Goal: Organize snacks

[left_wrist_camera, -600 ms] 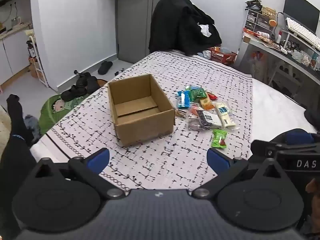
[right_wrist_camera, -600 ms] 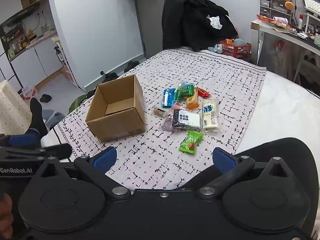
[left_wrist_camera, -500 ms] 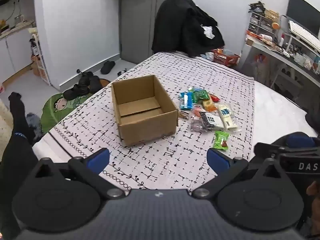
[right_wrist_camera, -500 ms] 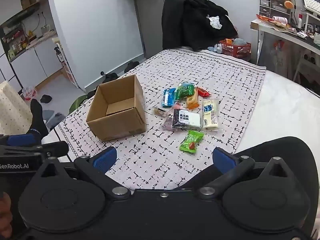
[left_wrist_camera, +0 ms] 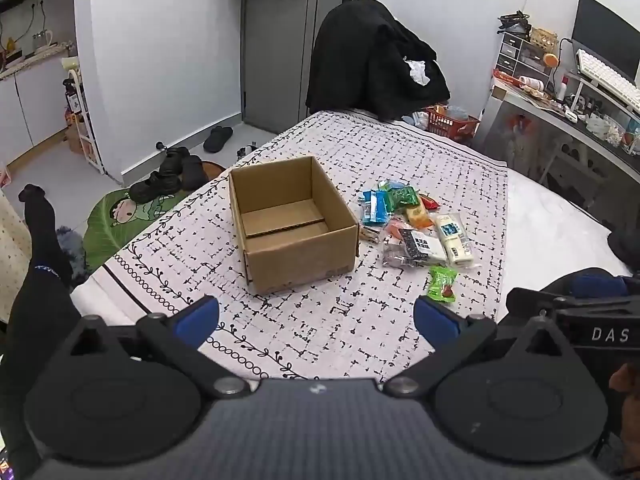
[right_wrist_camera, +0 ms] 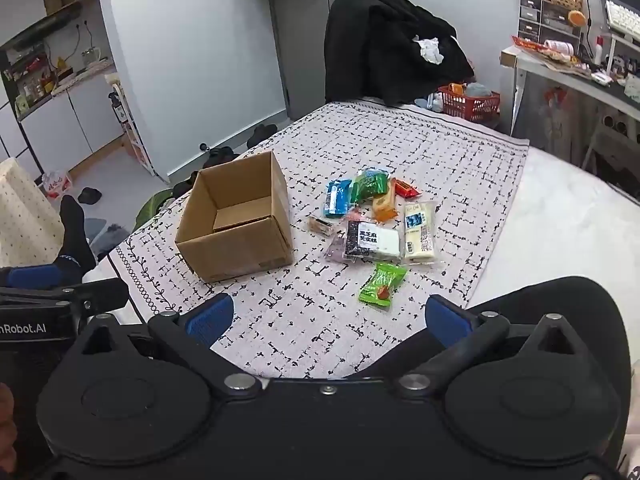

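An open, empty cardboard box [left_wrist_camera: 294, 224] [right_wrist_camera: 238, 226] stands on a patterned cloth [left_wrist_camera: 360, 332] [right_wrist_camera: 320, 320] spread over a bed. To its right lies a pile of several wrapped snacks [left_wrist_camera: 416, 228] [right_wrist_camera: 374, 220], with a small green packet [left_wrist_camera: 442, 284] [right_wrist_camera: 382, 283] nearest me. My left gripper [left_wrist_camera: 316, 318] hovers open, short of the box, nothing between its blue pads. My right gripper [right_wrist_camera: 327, 317] is likewise open and empty, short of the green packet. Each gripper's body shows at the edge of the other's view.
A chair draped in black clothing [left_wrist_camera: 376, 60] stands past the bed's far end, beside a red basket [left_wrist_camera: 452, 122]. A cluttered desk [left_wrist_camera: 568, 108] runs along the right. Shoes [left_wrist_camera: 168, 176] and a green mat [left_wrist_camera: 116, 224] lie on the floor at left. My dark-clad legs frame the foreground.
Both views have shifted slightly; the box and snacks sit a little further right and lower in the left wrist view. Nothing was grasped; both grippers stay open.
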`<state>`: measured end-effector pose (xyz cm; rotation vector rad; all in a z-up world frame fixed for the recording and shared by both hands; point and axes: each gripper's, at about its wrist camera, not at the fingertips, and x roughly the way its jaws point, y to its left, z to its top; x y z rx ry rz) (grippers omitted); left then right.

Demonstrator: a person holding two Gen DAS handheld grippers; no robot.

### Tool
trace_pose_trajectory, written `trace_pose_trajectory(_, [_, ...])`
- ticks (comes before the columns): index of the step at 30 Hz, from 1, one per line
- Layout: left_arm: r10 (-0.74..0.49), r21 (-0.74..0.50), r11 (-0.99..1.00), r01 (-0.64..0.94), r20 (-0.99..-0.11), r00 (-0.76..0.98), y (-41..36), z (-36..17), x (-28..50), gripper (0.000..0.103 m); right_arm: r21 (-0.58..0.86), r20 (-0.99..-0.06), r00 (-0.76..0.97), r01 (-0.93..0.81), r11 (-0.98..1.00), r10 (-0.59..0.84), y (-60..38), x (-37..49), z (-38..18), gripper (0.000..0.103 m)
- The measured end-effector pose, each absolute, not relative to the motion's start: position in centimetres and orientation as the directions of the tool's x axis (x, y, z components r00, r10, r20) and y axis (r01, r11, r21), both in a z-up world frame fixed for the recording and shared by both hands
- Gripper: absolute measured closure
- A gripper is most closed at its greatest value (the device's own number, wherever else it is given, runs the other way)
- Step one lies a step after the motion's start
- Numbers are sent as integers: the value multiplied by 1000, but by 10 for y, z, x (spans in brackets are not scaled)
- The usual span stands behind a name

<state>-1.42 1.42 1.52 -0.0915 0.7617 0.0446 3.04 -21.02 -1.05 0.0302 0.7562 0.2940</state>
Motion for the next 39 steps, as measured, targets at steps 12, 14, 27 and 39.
trace_pose_trajectory(12, [8,-61,996,-70,-694,720,14,14,-17,0,110,-678,690,-243,964,251,-205,27,-9,0])
trace_pose_trajectory(14, [7,-63,996,-71,-696,718,15,14,-17,0,103,-677,693,-244,964,248,-204,27,-9,0])
trace_pose_trajectory(27, [14,-64,995,-79,-686,728,16,14,-17,0,107,-676,695,-235,966,244,-206,27,-9,0])
trace_pose_trajectory(39, [12,-65,995,-77,-683,730,17,14,-18,0,127,-674,694,-229,965,253,-207,27,-12,0])
